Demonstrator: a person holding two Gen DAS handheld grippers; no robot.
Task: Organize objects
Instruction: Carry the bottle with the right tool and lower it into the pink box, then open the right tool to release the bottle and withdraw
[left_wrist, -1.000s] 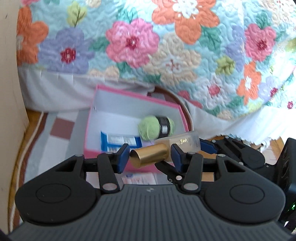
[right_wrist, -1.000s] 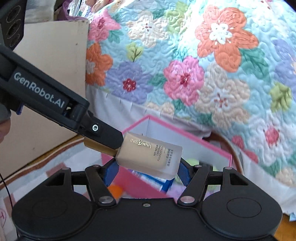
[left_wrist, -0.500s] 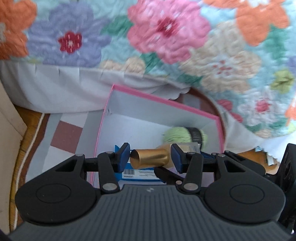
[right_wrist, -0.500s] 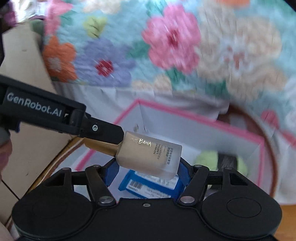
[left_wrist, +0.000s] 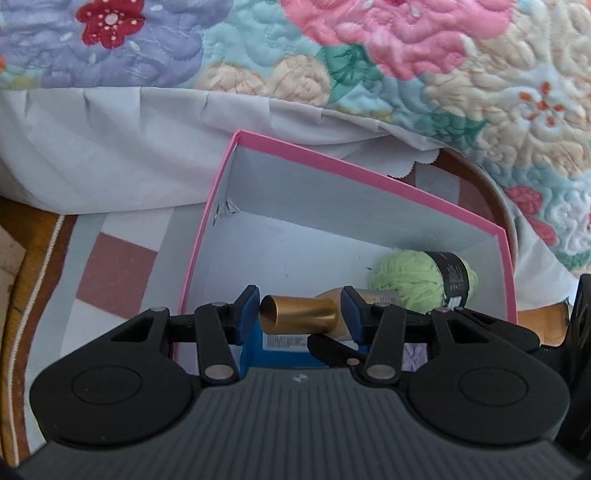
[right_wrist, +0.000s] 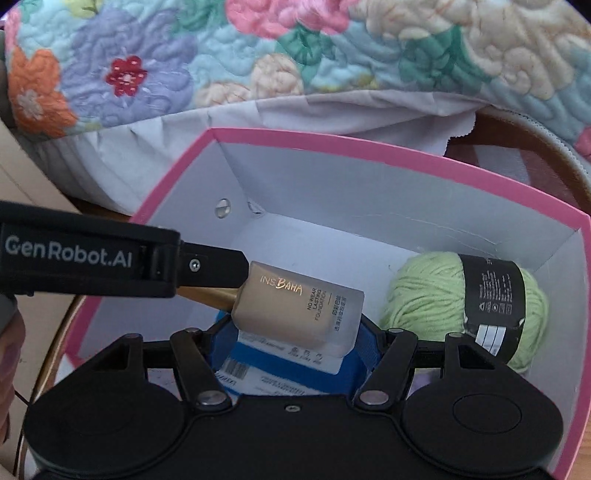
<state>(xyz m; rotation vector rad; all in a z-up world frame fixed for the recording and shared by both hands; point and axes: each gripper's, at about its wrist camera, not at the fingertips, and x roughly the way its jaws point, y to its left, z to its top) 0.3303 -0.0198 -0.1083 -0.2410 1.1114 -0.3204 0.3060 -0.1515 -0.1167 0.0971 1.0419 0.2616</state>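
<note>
A beige foundation bottle (right_wrist: 299, 314) with a gold cap (left_wrist: 297, 314) is held over the open pink box (right_wrist: 332, 142). My right gripper (right_wrist: 293, 332) is shut on the bottle's body. My left gripper (left_wrist: 298, 314) is around the gold cap, with a gap showing at the left pad, so I cannot tell if it grips. The left gripper's finger (right_wrist: 207, 267) shows in the right wrist view, reaching in from the left. Inside the box lie a green yarn ball (right_wrist: 443, 295) with a black label and a blue packet (right_wrist: 280, 376). The box (left_wrist: 369, 175) and yarn (left_wrist: 413, 282) also show in the left wrist view.
A flowered quilt (left_wrist: 332, 48) with a white skirt (left_wrist: 110, 147) hangs behind the box. The box stands on a checked rug (left_wrist: 110, 277) with a brown border. A beige panel (right_wrist: 22, 177) stands to the left.
Both grippers have moved forward and down with the bottle, from in front of the box to over its inside. The box now fills more of both views.
</note>
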